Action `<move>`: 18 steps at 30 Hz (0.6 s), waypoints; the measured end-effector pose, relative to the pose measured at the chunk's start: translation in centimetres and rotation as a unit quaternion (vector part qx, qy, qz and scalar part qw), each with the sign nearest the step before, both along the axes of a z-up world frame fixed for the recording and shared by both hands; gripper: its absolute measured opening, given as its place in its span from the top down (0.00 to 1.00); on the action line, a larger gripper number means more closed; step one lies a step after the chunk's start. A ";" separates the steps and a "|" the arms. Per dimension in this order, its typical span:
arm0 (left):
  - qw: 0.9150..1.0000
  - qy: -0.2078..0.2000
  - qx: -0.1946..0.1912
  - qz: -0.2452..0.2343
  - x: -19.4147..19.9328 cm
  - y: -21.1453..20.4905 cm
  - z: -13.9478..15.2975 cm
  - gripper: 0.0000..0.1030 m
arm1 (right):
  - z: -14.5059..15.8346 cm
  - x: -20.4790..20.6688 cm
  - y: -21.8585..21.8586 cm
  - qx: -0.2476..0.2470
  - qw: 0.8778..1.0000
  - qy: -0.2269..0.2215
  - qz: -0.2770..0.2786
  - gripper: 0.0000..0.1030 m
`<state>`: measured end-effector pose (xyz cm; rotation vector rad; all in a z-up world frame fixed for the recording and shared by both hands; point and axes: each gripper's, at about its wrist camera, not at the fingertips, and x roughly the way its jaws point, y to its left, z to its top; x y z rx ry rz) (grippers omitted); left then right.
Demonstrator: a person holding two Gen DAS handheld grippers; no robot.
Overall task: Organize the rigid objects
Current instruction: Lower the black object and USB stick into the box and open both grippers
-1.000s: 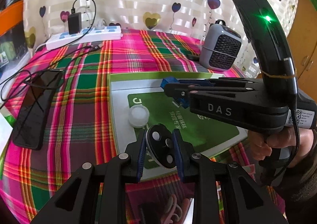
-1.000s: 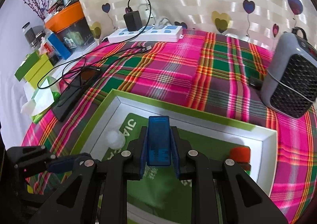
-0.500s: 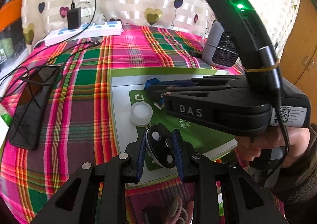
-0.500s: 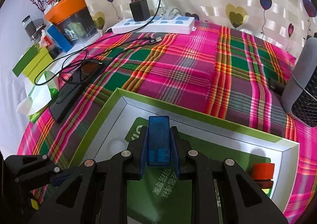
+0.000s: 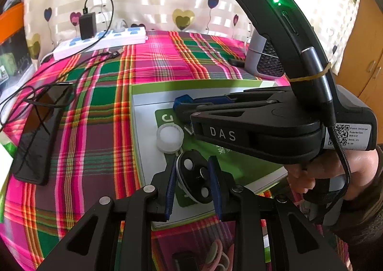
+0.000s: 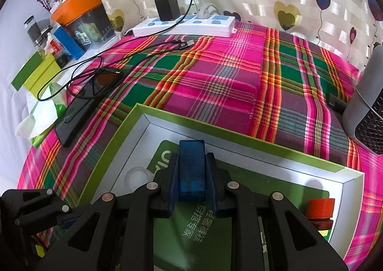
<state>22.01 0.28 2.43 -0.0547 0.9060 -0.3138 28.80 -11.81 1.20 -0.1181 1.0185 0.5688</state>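
Both wrist views over box (image 5: 143, 112)

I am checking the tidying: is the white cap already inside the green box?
Inside. The white cap lies on the floor of the green box, near its left wall.

Pink-green plaid tablecloth (image 6: 215, 84), green-rimmed white tray (image 6: 182, 124), translucent blue block (image 6: 192, 170)

Plaid tablecloth (image 6: 215, 84), white power strip (image 6: 184, 25) with black charger (image 6: 167, 7), phone (image 5: 36, 136), grey heater (image 5: 263, 57)
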 end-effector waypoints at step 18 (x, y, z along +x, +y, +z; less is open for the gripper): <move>1.000 -0.002 0.007 -0.001 0.0 -0.1 0.0 0.74 | 0.0 0.0 0.1 0.006 1.000 0.001 -0.004 0.72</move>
